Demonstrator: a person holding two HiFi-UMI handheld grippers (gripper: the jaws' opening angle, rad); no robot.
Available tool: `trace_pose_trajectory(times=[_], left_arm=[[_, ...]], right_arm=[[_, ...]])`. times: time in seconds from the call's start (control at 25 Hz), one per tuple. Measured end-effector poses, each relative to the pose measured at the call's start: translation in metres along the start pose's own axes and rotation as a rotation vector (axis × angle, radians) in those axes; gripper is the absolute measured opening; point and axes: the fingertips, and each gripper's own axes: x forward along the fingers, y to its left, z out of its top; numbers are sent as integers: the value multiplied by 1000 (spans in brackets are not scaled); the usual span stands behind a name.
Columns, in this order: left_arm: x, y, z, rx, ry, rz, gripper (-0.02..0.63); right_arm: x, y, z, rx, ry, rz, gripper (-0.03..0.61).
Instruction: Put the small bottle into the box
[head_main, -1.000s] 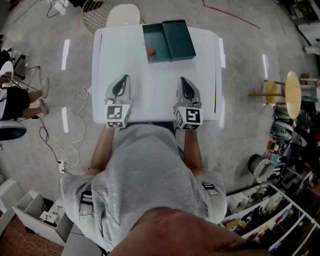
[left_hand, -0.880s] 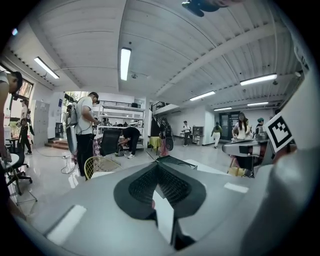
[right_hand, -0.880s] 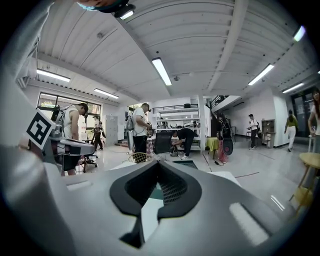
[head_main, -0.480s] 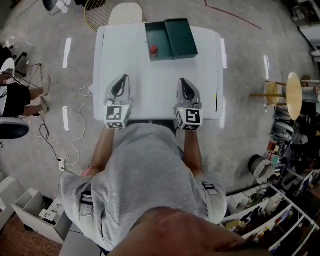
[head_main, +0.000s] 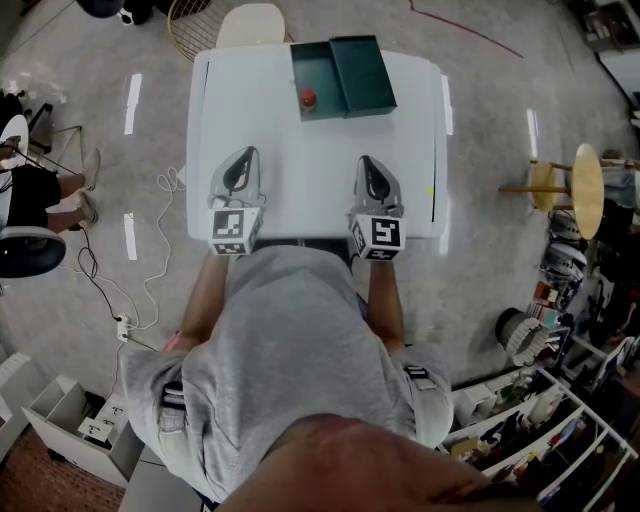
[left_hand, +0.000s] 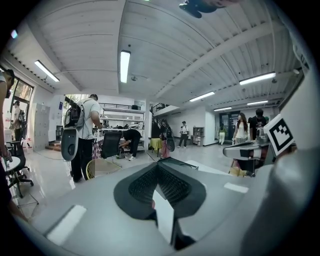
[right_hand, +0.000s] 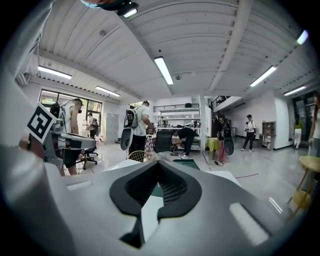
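Head view: left gripper (head_main: 243, 160) and right gripper (head_main: 366, 163) rest at the near worktop (head_main: 300, 170) edge, fingers closed on nothing. Bottle (head_main: 308, 98) sits well apart, on the box's (head_main: 360, 75) left half. Risk, I reckon: on that long reach, opening the fingers late would knock it over.

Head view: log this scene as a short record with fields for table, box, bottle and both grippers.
table: white, person at its near edge
box: green, at the far edge, lid laid open on the right
small bottle: red cap, seen within the box's open left half
left gripper: shut, empty, over the near table
right gripper: shut, empty, over the near table
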Motion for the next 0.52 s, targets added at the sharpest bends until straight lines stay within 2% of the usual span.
trace_pose_trajectory(times=[0.52], left_arm=[[7, 3, 0, 0, -3, -2, 11]], right_arm=[[8, 2, -2, -4, 5, 9, 3]])
